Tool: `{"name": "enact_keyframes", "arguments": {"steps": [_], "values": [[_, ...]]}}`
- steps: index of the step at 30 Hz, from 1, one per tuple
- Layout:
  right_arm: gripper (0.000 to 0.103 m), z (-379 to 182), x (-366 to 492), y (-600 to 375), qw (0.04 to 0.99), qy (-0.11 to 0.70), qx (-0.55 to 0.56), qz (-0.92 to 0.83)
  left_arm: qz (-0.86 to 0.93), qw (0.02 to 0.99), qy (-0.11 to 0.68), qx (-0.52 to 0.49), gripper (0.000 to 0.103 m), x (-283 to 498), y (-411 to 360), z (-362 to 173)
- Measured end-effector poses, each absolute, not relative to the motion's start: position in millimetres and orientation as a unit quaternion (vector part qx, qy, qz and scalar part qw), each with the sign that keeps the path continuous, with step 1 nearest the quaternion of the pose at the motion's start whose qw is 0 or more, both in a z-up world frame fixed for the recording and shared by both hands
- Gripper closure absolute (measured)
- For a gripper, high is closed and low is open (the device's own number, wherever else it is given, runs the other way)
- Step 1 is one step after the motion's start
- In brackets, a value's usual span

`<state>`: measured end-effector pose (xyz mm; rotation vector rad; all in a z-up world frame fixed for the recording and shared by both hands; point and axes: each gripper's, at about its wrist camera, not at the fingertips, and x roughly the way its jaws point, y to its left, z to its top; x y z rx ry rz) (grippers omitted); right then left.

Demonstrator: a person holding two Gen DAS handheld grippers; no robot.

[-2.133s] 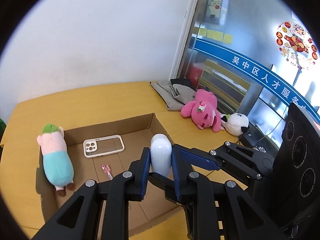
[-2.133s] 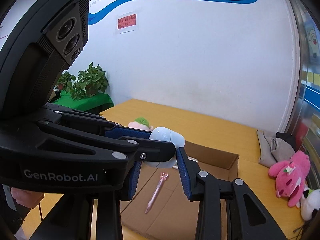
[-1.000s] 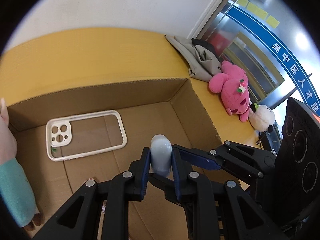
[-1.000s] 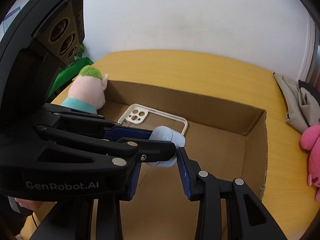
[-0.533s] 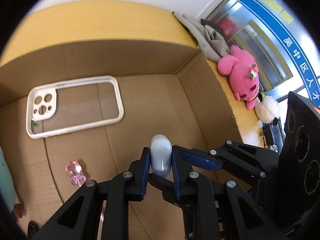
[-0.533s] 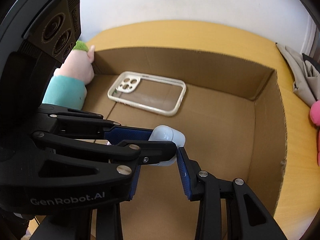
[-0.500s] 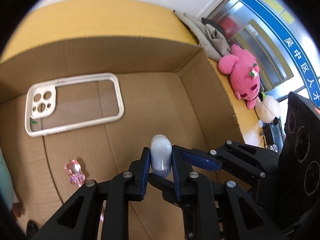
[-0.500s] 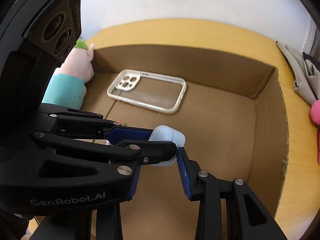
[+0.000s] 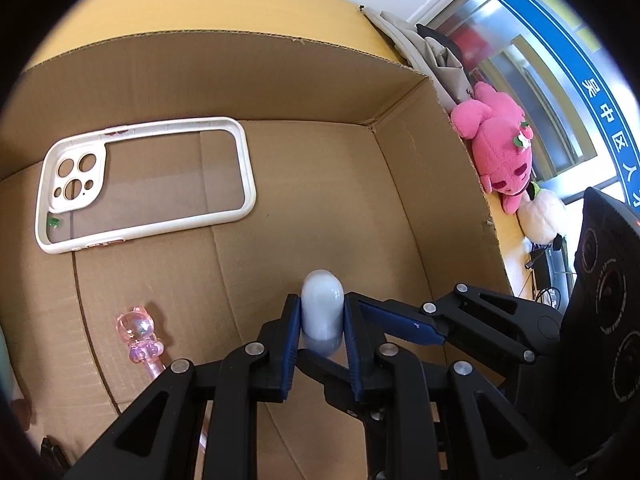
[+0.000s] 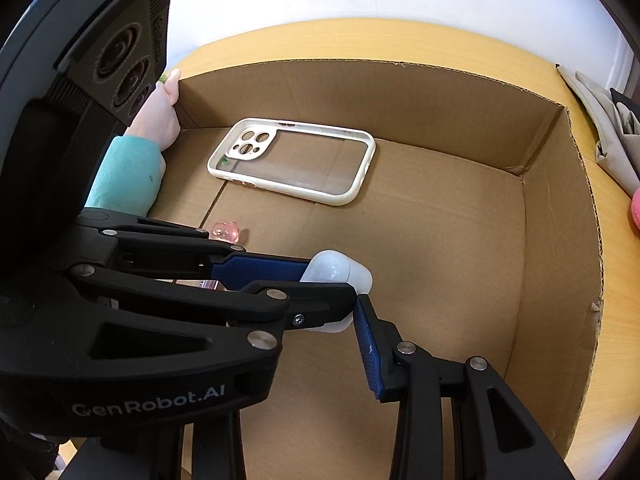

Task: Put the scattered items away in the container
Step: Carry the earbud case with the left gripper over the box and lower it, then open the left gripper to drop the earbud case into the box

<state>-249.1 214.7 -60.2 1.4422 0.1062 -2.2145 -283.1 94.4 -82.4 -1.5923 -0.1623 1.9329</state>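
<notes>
A small white rounded earbud case (image 9: 322, 300) hangs low inside the open cardboard box (image 9: 280, 38), over the floor's near right part. My left gripper (image 9: 322, 314) is shut on its sides. In the right wrist view the case (image 10: 340, 272) also sits between the fingers of my right gripper (image 10: 348, 312), whose blue pads touch its lower part; the left gripper's body hides much of it there. A white phone case (image 9: 140, 184) and a pink bear-topped pen (image 9: 138, 332) lie on the box floor.
A plush pig in teal (image 10: 128, 168) leans at the box's left wall. Outside on the yellow table (image 9: 240, 4) lie a pink plush (image 9: 500, 148), a white plush (image 9: 540, 216) and grey cloth (image 9: 440, 56). Box walls (image 10: 560, 240) stand close on the right.
Both grippers have sunk together into the box with the white case and tipped further down. The box floor, phone case and pen now look nearer. The grip is unchanged.
</notes>
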Motion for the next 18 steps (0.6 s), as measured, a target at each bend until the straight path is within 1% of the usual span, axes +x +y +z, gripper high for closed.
{"name": "enact_keyframes", "arguments": {"steps": [4, 6, 8, 11, 14, 15, 16, 17, 18], "values": [[0.061, -59, -247, 215, 0.248, 0.032, 0.526, -0.813, 0.735, 0.305, -0.058, -0.603, 0.082, -283, 93, -82], [0.053, -56, -246, 215, 0.250, 0.029, 0.519, -0.817, 0.741, 0.302, -0.056, -0.597, 0.082, -282, 91, -79], [0.049, -52, -245, 217, 0.250, 0.027, 0.514, -0.820, 0.748, 0.300, -0.055, -0.590, 0.080, -281, 88, -74], [0.040, -46, -241, 217, 0.248, 0.030, 0.508, -0.824, 0.757, 0.298, -0.056, -0.579, 0.075, -277, 84, -65], [0.035, -40, -233, 218, 0.243, 0.036, 0.502, -0.829, 0.774, 0.288, -0.048, -0.562, 0.067, -271, 78, -53], [0.031, -39, -230, 218, 0.240, 0.037, 0.499, -0.832, 0.782, 0.282, -0.044, -0.555, 0.062, -267, 76, -47], [0.028, -36, -226, 219, 0.236, 0.039, 0.496, -0.835, 0.791, 0.277, -0.040, -0.544, 0.060, -263, 72, -40], [0.024, -32, -220, 219, 0.230, 0.041, 0.490, -0.840, 0.801, 0.272, -0.035, -0.532, 0.059, -257, 69, -33], [0.019, -28, -214, 220, 0.225, 0.042, 0.483, -0.845, 0.811, 0.265, -0.029, -0.520, 0.055, -252, 66, -25]]}}
